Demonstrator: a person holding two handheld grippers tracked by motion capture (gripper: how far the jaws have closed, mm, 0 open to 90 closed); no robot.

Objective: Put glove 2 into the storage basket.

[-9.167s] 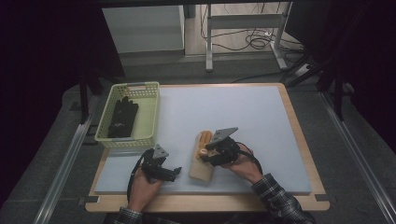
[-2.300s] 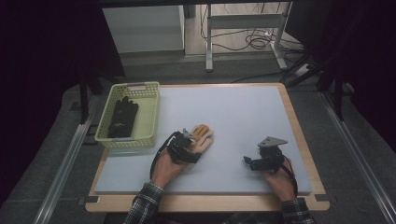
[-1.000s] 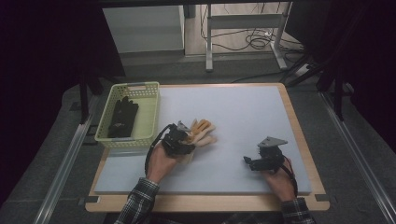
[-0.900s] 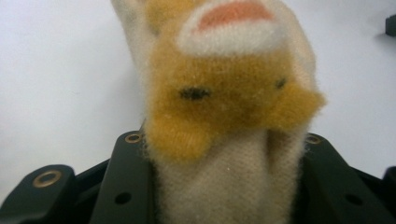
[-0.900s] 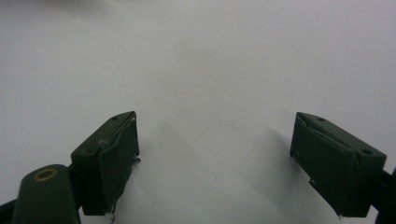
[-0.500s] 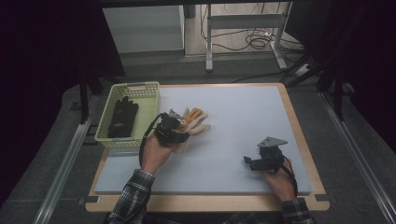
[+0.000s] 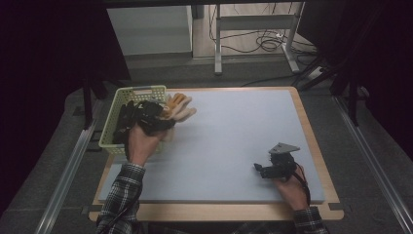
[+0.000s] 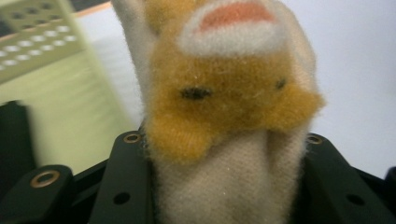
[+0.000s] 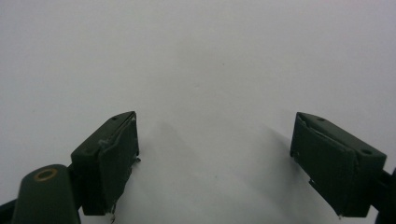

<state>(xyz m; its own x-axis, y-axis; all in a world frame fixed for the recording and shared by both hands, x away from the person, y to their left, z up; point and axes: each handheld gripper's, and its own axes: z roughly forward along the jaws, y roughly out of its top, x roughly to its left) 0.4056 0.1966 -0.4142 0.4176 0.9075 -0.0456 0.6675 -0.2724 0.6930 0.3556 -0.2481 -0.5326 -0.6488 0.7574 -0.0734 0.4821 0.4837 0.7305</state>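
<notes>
A fuzzy cream and orange glove (image 7: 179, 106) is clamped in my left gripper (image 7: 155, 118), which is shut on it and held at the right rim of the pale green basket (image 7: 109, 142). In the left gripper view the glove (image 8: 224, 93) stands between the two black jaws, with the basket wall (image 8: 42, 51) at the left. My right gripper (image 7: 267, 170) rests low over the table near the front right. Its jaws stand wide apart in the right gripper view, and the right gripper (image 9: 215, 156) has only the bare table surface between them.
Dark gloves (image 7: 122, 124) lie inside the basket. The pale blue mat (image 7: 243, 126) covers the wooden table (image 7: 321, 146), whose edges show at right and front. Metal rails run along both sides of the table on the floor.
My left gripper has carried the glove from the middle of the mat back and left, up to the basket's right rim. The right gripper has stayed in place, open.
</notes>
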